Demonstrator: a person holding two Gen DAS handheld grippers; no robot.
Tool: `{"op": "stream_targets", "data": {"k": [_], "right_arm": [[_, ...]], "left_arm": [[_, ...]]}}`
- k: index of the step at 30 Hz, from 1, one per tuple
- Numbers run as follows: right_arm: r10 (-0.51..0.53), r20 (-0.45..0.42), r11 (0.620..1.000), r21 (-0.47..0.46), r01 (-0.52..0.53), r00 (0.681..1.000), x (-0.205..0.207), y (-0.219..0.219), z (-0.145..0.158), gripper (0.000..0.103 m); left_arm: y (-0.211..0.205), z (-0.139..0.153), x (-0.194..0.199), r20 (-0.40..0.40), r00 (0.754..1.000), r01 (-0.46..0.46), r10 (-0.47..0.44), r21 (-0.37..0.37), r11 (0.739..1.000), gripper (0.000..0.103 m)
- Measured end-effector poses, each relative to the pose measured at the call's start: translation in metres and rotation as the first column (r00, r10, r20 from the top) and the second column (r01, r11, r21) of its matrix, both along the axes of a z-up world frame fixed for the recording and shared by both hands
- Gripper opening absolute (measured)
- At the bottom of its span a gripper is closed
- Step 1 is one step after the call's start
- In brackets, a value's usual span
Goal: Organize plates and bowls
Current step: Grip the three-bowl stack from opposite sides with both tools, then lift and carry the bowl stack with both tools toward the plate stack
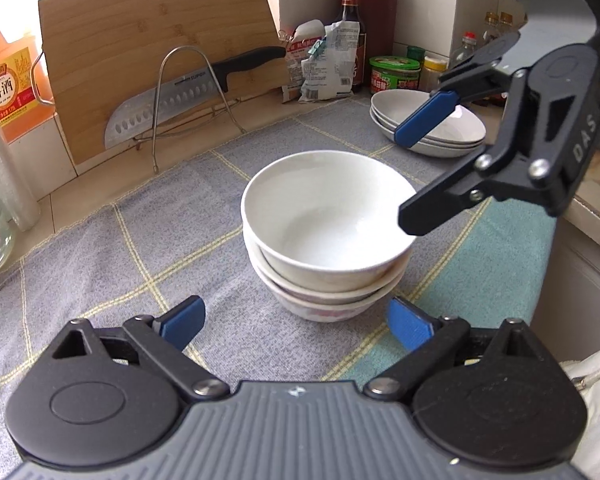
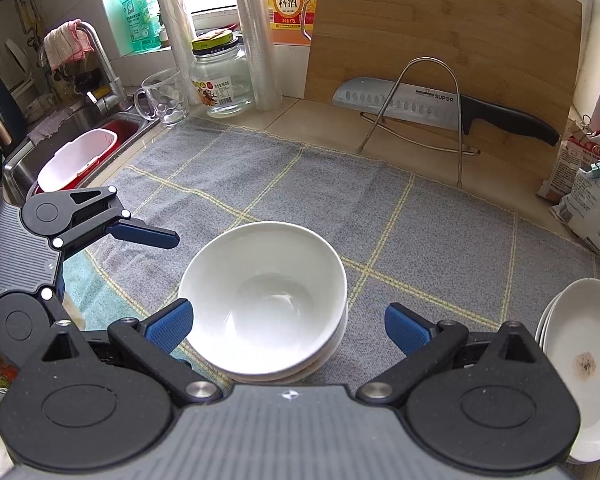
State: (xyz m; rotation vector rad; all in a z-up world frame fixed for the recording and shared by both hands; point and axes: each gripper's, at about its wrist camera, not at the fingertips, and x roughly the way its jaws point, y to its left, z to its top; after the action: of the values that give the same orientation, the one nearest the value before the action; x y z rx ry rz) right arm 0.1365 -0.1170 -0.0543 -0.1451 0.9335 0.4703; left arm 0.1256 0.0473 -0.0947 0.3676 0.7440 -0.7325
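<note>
Left wrist view shows you the cloth [image 1: 112, 240] spread over the worktop, the bowls [image 1: 324, 232] stacked near its middle and the plates [image 1: 432, 128] stacked at its far right corner. Your left gripper [image 1: 296, 322] and right gripper [image 2: 288, 322] both gape, released, gripping nothing, on either side of the bowls.

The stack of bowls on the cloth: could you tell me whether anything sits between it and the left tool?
Nothing visible does. The left tool is open, with only bare checked cloth between its blue pads and the stack of bowls. The right tool hovers open at the stack's far right rim, not in that path.
</note>
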Motion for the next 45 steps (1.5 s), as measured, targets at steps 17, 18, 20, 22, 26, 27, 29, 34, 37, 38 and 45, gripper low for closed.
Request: {"op": "stream_targets", "data": {"k": [17,18,20,22,26,27,29,34,37,38,45], "right_arm": [[0.114,-0.020,0.980,-0.163,-0.116,0.993,-0.019,-0.007,-0.072,0.103],[0.131,-0.023,0.977,-0.165,-0.133,0.991,-0.017,-0.009,-0.077,0.103],[0.160,-0.018,0.972,-0.174,-0.160,0.987,-0.012,-0.011,-0.083,0.103],[0.202,-0.017,0.966,-0.159,-0.202,0.979,-0.006,-0.014,-0.087,0.103],[0.286,-0.009,0.950,-0.126,-0.285,0.958,0.005,-0.016,-0.090,0.103],[0.309,-0.010,0.943,-0.123,-0.308,0.951,0.008,-0.016,-0.091,0.103],[0.350,-0.021,0.929,-0.118,-0.350,0.936,0.012,-0.015,-0.093,0.103],[0.414,-0.011,0.901,-0.133,-0.412,0.910,0.010,-0.015,-0.095,0.103],[0.415,-0.004,0.902,-0.131,-0.411,0.910,0.009,-0.016,-0.095,0.103],[0.413,0.001,0.903,-0.130,-0.409,0.911,0.008,-0.017,-0.096,0.103],[0.352,-0.026,0.925,-0.144,-0.352,0.935,0.007,-0.013,-0.094,0.103]], "left_arm": [[-0.029,-0.036,0.006,-0.100,0.995,-0.006,0.018,0.120,0.993,0.097],[-0.031,-0.037,0.006,-0.106,0.994,-0.018,0.031,0.124,0.992,0.097],[-0.034,-0.035,0.006,-0.107,0.992,-0.049,0.063,0.134,0.990,0.097],[-0.041,-0.031,0.005,-0.094,0.991,-0.080,0.095,0.148,0.986,0.097],[-0.048,-0.031,0.008,-0.099,0.986,-0.115,0.131,0.153,0.982,0.097],[-0.050,-0.033,0.008,-0.105,0.986,-0.115,0.132,0.155,0.981,0.097],[-0.054,-0.035,0.007,-0.097,0.987,-0.110,0.126,0.164,0.980,0.097],[-0.053,-0.042,0.012,-0.138,0.984,-0.094,0.114,0.143,0.985,0.102],[-0.047,-0.043,0.016,-0.135,0.989,-0.051,0.067,0.120,0.992,0.103],[-0.046,-0.043,0.017,-0.131,0.990,-0.029,0.044,0.116,0.993,0.103],[-0.039,-0.047,0.024,-0.088,0.991,0.112,-0.105,0.077,0.991,0.103]]}}
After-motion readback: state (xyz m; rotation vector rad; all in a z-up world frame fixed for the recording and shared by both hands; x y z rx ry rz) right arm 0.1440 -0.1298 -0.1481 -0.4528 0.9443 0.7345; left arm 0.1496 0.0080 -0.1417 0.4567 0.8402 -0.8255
